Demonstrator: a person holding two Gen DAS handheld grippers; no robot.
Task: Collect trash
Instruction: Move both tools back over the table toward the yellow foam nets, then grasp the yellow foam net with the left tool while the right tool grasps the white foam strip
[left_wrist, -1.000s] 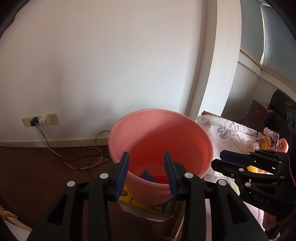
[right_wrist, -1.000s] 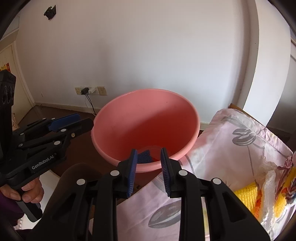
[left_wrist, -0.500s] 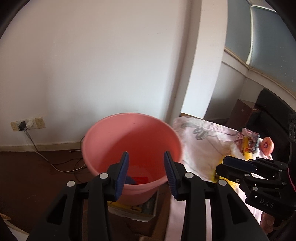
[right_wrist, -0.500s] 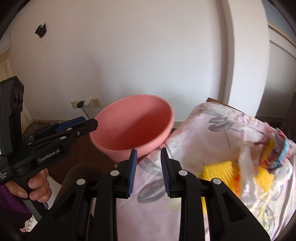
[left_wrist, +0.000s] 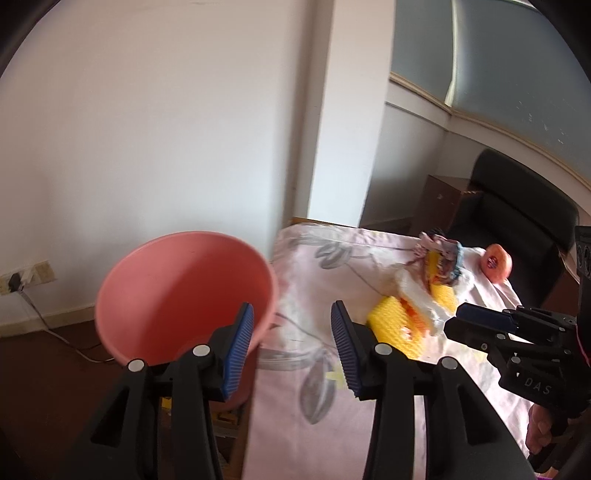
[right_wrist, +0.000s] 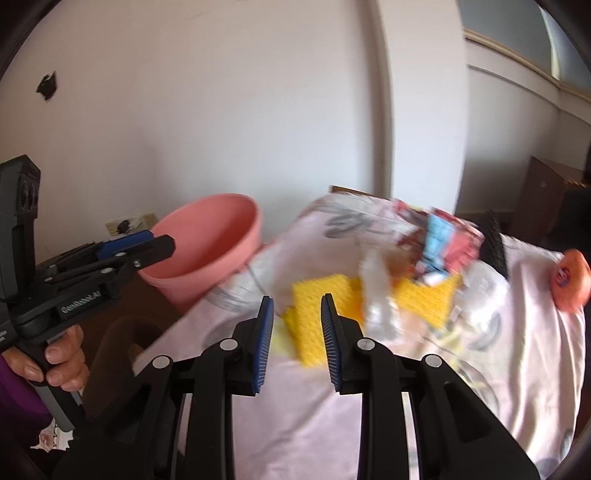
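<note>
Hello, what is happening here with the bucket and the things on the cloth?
A person holds two grippers and is collecting trash. Both the left gripper and the right gripper are open and empty; the left's jaws have just been opening. They point toward a trash pile of yellow pieces and wrappers on the cloth. The pink bucket stands beside it.

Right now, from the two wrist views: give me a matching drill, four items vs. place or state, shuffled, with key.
Items:
1. pink bucket
2. yellow foam pieces
3. orange round object
4. left tool

Place or state:
A. open, nothing between its pads
B. off the cloth, beside its left edge
C. in the trash pile on the cloth
D. alone near the cloth's far right corner

Pairs: 1-B, 2-C, 3-D, 4-A
</note>
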